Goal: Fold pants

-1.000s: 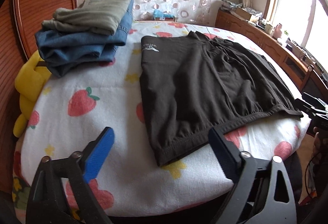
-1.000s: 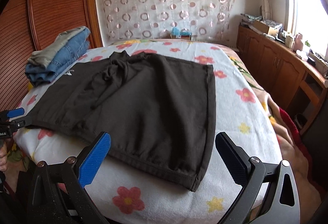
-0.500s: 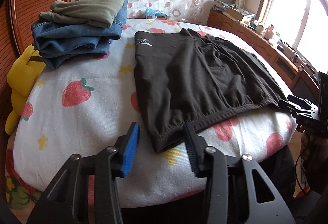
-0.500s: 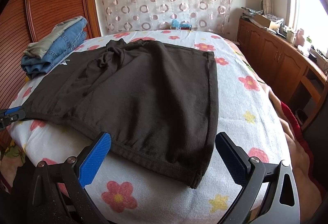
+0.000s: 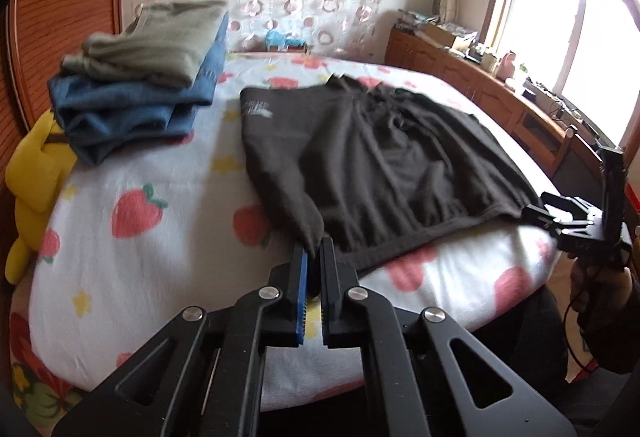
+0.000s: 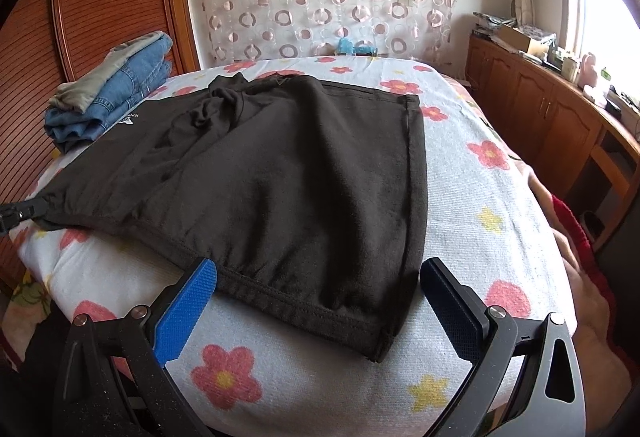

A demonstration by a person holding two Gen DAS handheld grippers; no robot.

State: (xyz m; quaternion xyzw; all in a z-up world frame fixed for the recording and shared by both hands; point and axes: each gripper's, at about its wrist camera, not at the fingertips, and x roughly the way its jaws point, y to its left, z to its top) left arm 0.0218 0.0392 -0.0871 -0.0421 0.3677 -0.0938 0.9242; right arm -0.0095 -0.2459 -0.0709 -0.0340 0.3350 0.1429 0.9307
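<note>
Dark brown pants lie spread flat on the flowered bed. My left gripper is shut on the near left corner of the pants hem and lifts it slightly. In the right wrist view the pants fill the middle of the bed. My right gripper is open, its jaws on either side of the near right part of the hem, just above the cloth. The right gripper also shows in the left wrist view at the bed's right edge.
A stack of folded jeans and olive clothes sits at the far left of the bed. A yellow plush toy hangs off the left edge. A wooden cabinet runs along the right wall under the window.
My left gripper has moved forward and closed on the pants' near left corner. My right gripper has moved closer to the hem and stays open.
</note>
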